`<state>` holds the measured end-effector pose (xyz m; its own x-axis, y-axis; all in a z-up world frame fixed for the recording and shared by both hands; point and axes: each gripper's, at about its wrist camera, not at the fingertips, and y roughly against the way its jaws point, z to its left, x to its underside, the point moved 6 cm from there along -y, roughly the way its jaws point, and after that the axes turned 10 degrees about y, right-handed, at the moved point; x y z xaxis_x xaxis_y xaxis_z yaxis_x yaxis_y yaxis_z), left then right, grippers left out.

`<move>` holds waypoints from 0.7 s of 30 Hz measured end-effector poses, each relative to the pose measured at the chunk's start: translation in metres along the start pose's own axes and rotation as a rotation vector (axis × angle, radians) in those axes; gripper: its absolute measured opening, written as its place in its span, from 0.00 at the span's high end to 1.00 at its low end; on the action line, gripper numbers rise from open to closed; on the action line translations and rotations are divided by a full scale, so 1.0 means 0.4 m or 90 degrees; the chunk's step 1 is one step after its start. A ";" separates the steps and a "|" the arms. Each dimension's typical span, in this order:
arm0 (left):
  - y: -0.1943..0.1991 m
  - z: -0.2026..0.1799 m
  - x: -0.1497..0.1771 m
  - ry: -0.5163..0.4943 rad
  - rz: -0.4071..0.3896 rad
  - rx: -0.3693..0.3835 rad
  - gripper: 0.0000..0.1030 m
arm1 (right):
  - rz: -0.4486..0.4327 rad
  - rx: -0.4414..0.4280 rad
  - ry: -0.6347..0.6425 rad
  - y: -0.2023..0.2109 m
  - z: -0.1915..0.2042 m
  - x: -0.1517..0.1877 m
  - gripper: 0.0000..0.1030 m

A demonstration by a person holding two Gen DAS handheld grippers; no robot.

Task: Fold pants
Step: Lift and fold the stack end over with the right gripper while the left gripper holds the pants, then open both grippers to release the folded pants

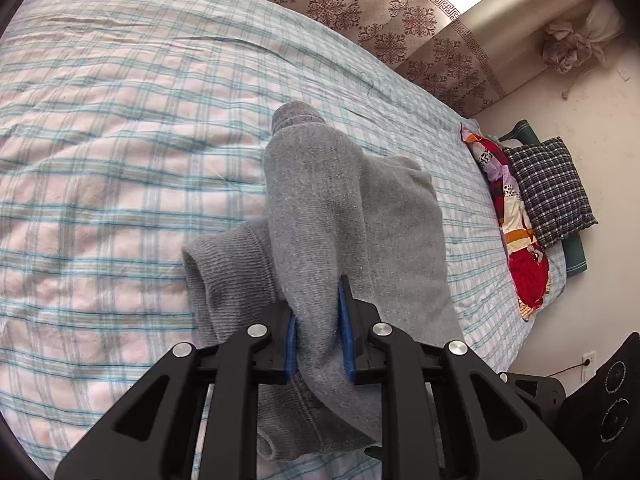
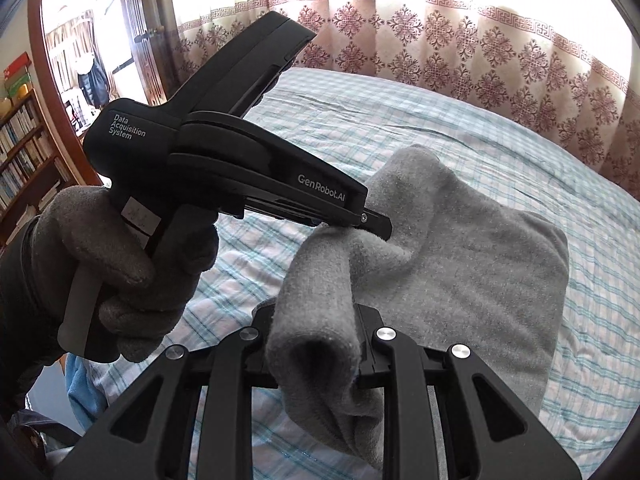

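Observation:
Grey knit pants (image 1: 340,208) hang bunched above a bed with a blue-and-white plaid sheet (image 1: 120,140). My left gripper (image 1: 318,332) is shut on a thick fold of the pants between its blue pads (image 1: 347,332). A ribbed cuff (image 1: 224,264) droops to its left. In the right wrist view my right gripper (image 2: 316,344) is shut on another bunch of the same pants (image 2: 460,272). The left gripper (image 2: 376,222), held by a gloved hand (image 2: 120,272), pinches the cloth just beyond it. The rest of the pants drapes onto the sheet (image 2: 400,120).
A patterned curtain (image 2: 440,40) hangs behind the bed. A colourful red cloth (image 1: 516,232) and a dark checked pillow (image 1: 552,188) lie at the bed's right edge. A black speaker (image 1: 608,400) stands at the lower right. A bookshelf (image 2: 24,152) and doorway are at the left.

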<state>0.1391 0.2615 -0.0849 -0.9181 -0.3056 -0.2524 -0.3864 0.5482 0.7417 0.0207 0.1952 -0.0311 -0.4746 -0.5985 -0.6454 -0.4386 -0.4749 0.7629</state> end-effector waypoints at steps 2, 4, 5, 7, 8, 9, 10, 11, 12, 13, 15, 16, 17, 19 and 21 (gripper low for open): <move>-0.008 0.014 0.004 0.010 0.001 -0.005 0.81 | 0.009 -0.011 -0.002 -0.010 0.002 0.003 0.79; -0.011 0.026 0.007 0.012 0.001 -0.007 0.79 | 0.016 -0.038 -0.012 -0.021 -0.002 0.006 0.73; -0.012 0.031 0.008 0.012 -0.001 -0.012 0.77 | 0.017 -0.051 -0.017 -0.023 -0.002 0.006 0.72; -0.011 0.039 0.011 0.008 -0.007 -0.027 0.72 | 0.012 -0.071 -0.027 -0.020 -0.008 0.009 0.67; -0.008 0.044 0.011 0.007 -0.011 -0.037 0.71 | 0.007 -0.079 -0.026 -0.014 -0.010 0.009 0.67; -0.005 0.048 0.012 0.004 -0.016 -0.046 0.70 | 0.001 -0.083 -0.023 -0.007 -0.011 0.009 0.65; -0.001 0.051 0.012 0.001 -0.021 -0.058 0.70 | -0.006 -0.087 -0.020 0.003 -0.014 0.009 0.60; 0.002 0.053 0.012 -0.003 -0.024 -0.070 0.70 | -0.014 -0.091 -0.019 0.016 -0.019 0.011 0.55; 0.005 0.054 0.012 -0.007 -0.026 -0.080 0.68 | -0.026 -0.094 -0.016 0.034 -0.025 0.013 0.53; 0.009 0.054 0.014 -0.013 -0.031 -0.095 0.63 | -0.031 -0.094 -0.012 0.044 -0.028 0.021 0.53; 0.021 0.051 0.016 -0.024 -0.042 -0.122 0.60 | -0.043 -0.094 -0.011 0.074 -0.046 0.036 0.53; 0.028 0.047 0.017 -0.030 -0.047 -0.134 0.60 | -0.048 -0.092 -0.013 0.091 -0.058 0.046 0.53; 0.038 0.041 0.019 -0.036 -0.054 -0.146 0.60 | -0.047 -0.068 -0.034 0.105 -0.076 0.057 0.53; 0.059 0.028 0.019 -0.050 -0.071 -0.174 0.60 | -0.056 -0.073 -0.056 0.143 -0.100 0.083 0.53; 0.081 0.008 0.018 -0.067 -0.089 -0.193 0.60 | -0.060 -0.101 -0.084 0.170 -0.122 0.105 0.53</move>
<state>0.1199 0.2795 -0.0648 -0.8686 -0.2705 -0.4151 -0.4791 0.2452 0.8428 0.0083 0.1062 -0.0046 -0.5370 -0.4621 -0.7058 -0.3650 -0.6270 0.6882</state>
